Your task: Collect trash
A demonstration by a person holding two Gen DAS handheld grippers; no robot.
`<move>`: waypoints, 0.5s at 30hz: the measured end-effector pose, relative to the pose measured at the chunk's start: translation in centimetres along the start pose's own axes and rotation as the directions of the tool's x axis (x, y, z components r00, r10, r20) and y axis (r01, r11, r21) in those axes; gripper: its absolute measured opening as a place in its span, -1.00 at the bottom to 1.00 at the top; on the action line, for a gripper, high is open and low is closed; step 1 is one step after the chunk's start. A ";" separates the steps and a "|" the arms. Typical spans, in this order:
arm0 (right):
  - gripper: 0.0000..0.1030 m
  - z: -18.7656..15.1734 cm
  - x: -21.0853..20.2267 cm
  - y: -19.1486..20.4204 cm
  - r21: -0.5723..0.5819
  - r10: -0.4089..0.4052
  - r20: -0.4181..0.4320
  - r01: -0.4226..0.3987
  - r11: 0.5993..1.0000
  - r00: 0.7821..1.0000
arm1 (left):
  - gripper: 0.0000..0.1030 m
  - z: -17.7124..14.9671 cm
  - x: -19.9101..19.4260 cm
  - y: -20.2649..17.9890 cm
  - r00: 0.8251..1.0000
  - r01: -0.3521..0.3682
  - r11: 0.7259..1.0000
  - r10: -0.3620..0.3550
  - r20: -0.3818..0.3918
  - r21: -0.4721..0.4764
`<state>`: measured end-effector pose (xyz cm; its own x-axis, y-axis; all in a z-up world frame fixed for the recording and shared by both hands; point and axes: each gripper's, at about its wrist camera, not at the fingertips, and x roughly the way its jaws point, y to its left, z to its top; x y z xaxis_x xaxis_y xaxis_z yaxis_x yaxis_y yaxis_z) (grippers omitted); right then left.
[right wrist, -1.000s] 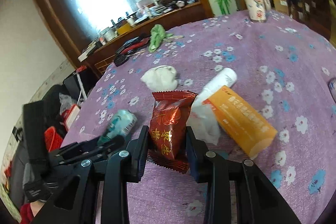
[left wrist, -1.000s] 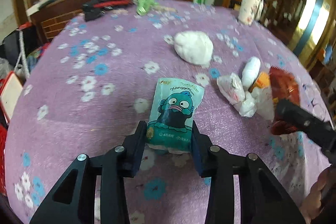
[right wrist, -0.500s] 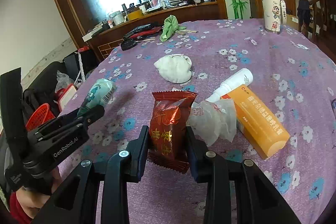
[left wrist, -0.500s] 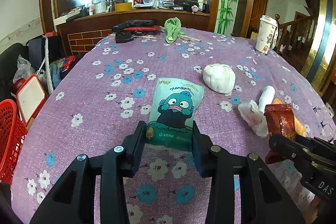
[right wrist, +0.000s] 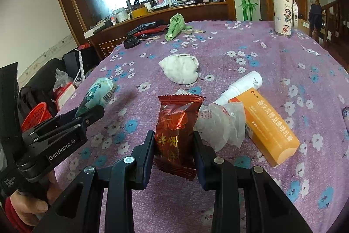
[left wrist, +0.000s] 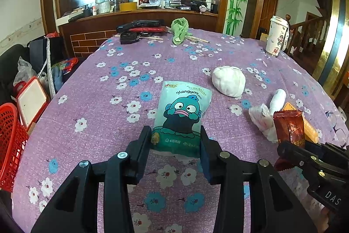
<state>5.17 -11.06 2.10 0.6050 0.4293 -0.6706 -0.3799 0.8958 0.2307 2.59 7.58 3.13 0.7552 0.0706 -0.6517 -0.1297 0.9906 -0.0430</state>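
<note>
Standing at far right of tabletop (left wrist: 91,106): lidded white cup (left wrist: 276,36), contents hidden. Red basket (left wrist: 9,145) beside tabletop at left, interior not visible. Left hand-held gripper (left wrist: 175,141) clamped on teal cartoon packet (left wrist: 182,115), angled downward, packet lifted off cloth. Right hand-held gripper (right wrist: 174,152) clamped on red snack wrapper (right wrist: 176,126), likewise angled downward. Crumpled clear plastic (right wrist: 222,123), orange box (right wrist: 268,126), white tube (right wrist: 242,86) lying just right of wrapper. White wad (right wrist: 180,71) farther back.

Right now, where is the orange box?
In the right wrist view, the orange box lies flat on the tablecloth, right of the crumpled plastic wrapper, beside the white tube.
</note>
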 end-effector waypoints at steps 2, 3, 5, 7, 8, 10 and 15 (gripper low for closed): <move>-0.31 0.0 0.0 0.0 0.001 0.002 -0.002 -0.002 1.000 1.000 | -0.22 0.0 0.0 -0.1 1.000 -0.004 1.000 0.004 0.001 0.006; -0.31 0.0 0.0 0.0 0.000 0.002 0.000 -0.002 1.000 1.000 | -0.22 0.0 0.0 -0.2 1.000 -0.004 1.000 0.004 0.003 0.008; -0.31 0.0 -0.1 0.0 -0.002 0.001 0.002 -0.001 1.000 1.000 | -0.22 0.0 -0.1 -0.1 1.000 -0.006 1.000 0.006 0.004 0.008; -0.31 0.0 -0.1 0.0 0.000 0.001 0.001 -0.001 1.000 1.000 | -0.22 0.0 -0.1 -0.1 1.000 -0.006 1.000 0.006 0.004 0.008; -0.31 0.0 -0.1 0.0 -0.001 0.001 0.001 -0.001 1.000 1.000 | -0.22 0.0 -0.1 -0.1 1.000 -0.007 1.000 0.007 0.004 0.008; -0.31 0.0 -0.1 0.0 -0.001 0.003 0.001 -0.003 1.000 1.000 | -0.22 0.0 -0.1 0.0 1.000 -0.007 1.000 0.007 0.004 0.008; -0.31 0.0 -0.2 0.1 -0.008 0.002 -0.001 -0.002 1.000 1.000 | -0.22 0.0 -0.1 0.0 1.000 -0.009 1.000 0.008 0.005 0.009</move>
<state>5.04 -11.05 2.21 0.6035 0.4308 -0.6710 -0.3866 0.8940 0.2263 2.48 7.52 3.19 0.7575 0.0797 -0.6480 -0.1306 0.9910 -0.0309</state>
